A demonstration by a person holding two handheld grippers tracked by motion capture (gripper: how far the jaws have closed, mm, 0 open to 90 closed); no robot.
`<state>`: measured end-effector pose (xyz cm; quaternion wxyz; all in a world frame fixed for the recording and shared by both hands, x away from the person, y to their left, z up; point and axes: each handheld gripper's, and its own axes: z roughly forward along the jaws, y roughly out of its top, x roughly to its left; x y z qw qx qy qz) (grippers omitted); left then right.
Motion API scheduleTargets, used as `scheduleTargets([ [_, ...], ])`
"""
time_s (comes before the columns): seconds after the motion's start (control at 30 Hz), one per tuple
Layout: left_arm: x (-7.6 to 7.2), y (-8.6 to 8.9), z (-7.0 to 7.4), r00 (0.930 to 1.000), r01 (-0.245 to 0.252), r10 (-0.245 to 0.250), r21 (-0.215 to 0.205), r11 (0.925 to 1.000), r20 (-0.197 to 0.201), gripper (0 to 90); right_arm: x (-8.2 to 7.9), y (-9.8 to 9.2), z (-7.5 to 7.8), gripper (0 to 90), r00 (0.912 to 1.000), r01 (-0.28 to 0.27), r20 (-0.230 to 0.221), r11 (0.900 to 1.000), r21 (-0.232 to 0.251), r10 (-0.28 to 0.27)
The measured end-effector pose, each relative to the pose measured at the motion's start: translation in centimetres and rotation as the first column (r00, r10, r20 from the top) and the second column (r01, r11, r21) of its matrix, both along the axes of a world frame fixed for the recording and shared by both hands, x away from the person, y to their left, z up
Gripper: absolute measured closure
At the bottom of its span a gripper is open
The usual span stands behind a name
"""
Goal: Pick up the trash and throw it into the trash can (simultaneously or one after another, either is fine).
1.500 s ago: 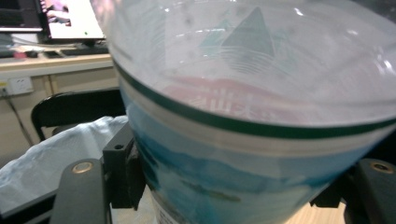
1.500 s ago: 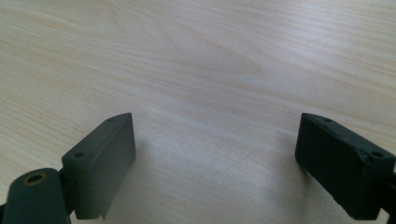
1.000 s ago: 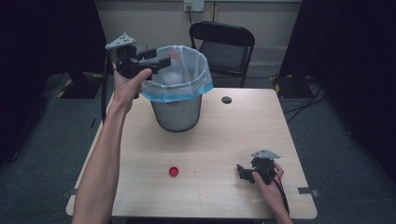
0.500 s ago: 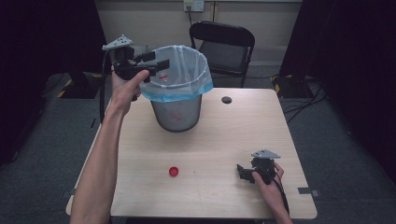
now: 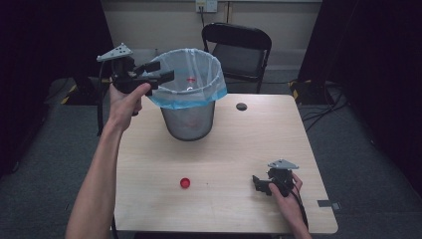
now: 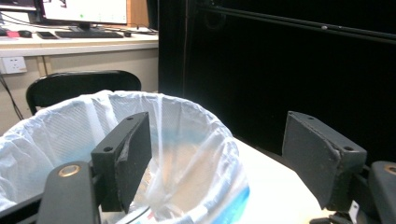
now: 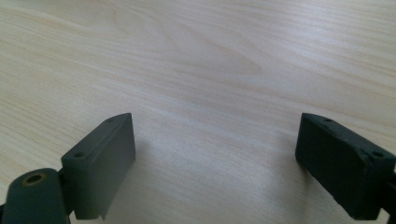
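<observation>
Since the earlier frame, the left gripper (image 5: 161, 71) has drawn back from over the bin's opening toward its left edge, and its jaws have just been closing a little, with nothing between them. In the high view it is held raised in the person's left hand (image 5: 128, 99), jaws pointing across the near-left part of the rim of the bin (image 5: 189, 119). In the left gripper view (image 6: 215, 158) the two black jaws stand well apart, empty, with the bag's rim and interior below and beyond them.

The bin is a grey metal mesh basket lined with a white and blue plastic bag (image 5: 199, 92). It stands upright on the far-left part of the wooden table (image 5: 239, 149). A black folding chair (image 5: 239, 47) stands behind the table.

A small red bottle cap (image 5: 185, 182) lies on the table near its front edge, well apart from the bin and from both grippers.

The right gripper (image 5: 259, 182) rests low over the table at the front right, held in the right hand (image 5: 286, 199). In the right gripper view (image 7: 215, 163) its jaws stand wide apart over bare wood, holding nothing.
</observation>
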<state>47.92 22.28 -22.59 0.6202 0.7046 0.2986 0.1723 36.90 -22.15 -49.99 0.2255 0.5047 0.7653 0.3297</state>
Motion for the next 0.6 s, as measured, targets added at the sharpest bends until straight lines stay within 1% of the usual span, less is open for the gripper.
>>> scheduleTargets([
  [0.07,-0.5,0.1,0.0,1.0000,0.002,-0.002,0.007,1.0000,0.009,23.8,0.0,0.0,0.0,11.3,1.0000,0.000,0.000,1.000,0.000,0.000],
  [0.13,-1.0,0.2,-0.1,0.9999,0.008,-0.008,0.001,1.0000,0.011,23.7,0.0,0.0,0.0,11.4,1.0000,0.000,0.000,1.000,0.000,0.000],
  [0.23,-1.7,0.4,-0.1,0.9999,0.009,-0.009,0.015,0.9999,0.012,23.7,0.0,0.0,0.0,11.3,1.0000,0.000,0.000,1.000,0.000,0.000],
  [0.33,-2.4,0.7,-0.3,0.9994,0.028,-0.028,0.000,0.9996,0.020,23.7,0.0,0.0,0.0,11.3,1.0000,0.000,0.000,1.000,0.000,0.000],
  [0.4,-2.8,0.9,-0.5,0.9990,0.038,-0.038,-0.001,0.9993,0.024,23.7,0.0,0.0,0.0,11.3,1.0000,0.000,0.000,1.000,0.000,0.000],
  [0.47,-3.2,1.0,-0.9,0.9990,0.040,-0.040,0.013,0.9991,0.020,24.1,0.0,0.0,0.0,11.3,1.0000,0.000,0.000,1.000,0.000,0.000],
  [0.53,-3.7,1.2,-1.3,0.9980,0.059,-0.059,0.023,0.9980,0.019,26.4,0.0,0.0,0.0,11.3,1.0000,0.000,0.000,1.000,0.000,0.000],
  [0.57,-3.9,1.3,-1.5,0.9971,0.074,-0.074,0.020,0.9971,0.014,29.1,0.0,0.0,0.0,11.3,1.0000,0.000,0.000,1.000,0.000,0.000],
  [0.6,-4.1,1.3,-1.7,0.9970,0.076,-0.076,0.017,0.9970,0.015,29.5,0.0,0.0,0.0,11.3,1.0000,0.000,0.000,1.000,0.000,0.000],
])
